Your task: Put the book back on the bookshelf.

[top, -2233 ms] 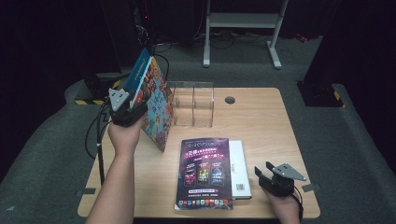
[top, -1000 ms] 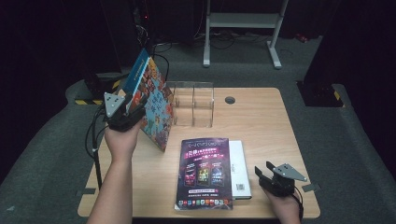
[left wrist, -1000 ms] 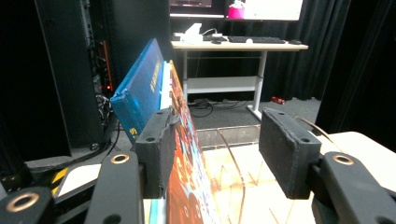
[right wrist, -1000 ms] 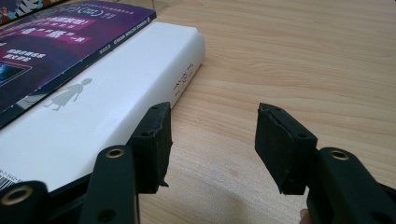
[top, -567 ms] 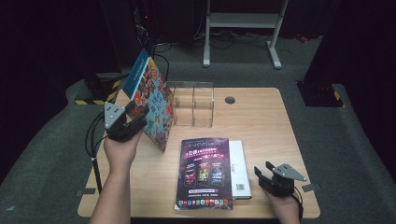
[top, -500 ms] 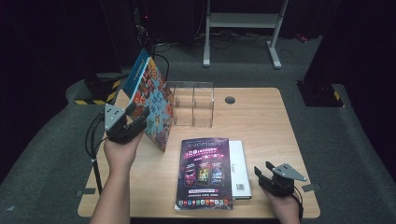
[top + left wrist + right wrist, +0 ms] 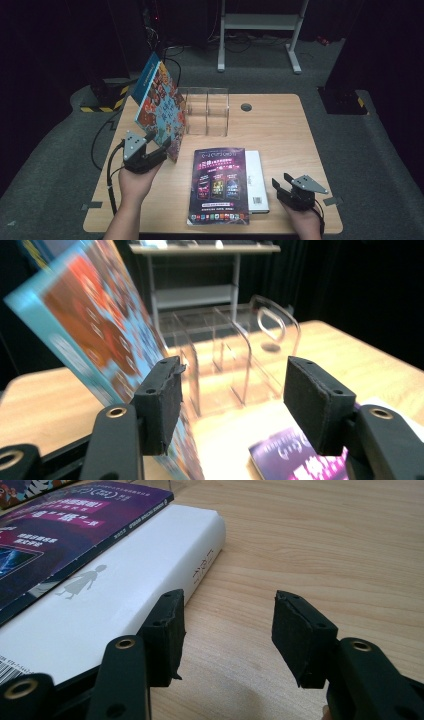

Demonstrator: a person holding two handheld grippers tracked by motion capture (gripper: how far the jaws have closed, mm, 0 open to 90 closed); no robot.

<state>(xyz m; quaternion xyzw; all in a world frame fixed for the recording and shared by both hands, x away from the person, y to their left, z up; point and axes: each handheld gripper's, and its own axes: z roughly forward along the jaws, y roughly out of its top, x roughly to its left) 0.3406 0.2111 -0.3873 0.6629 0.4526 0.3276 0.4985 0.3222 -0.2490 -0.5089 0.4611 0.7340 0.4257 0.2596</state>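
Wooden table, three books, one clear rack, left tool open beside leaning book, right tool open, empty.

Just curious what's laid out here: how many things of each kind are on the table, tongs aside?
Books: 3, namely the colourful book leaning on the rack, the purple book lying flat, and the white book under it.
Clear plastic rack: 1.
Total: 4.
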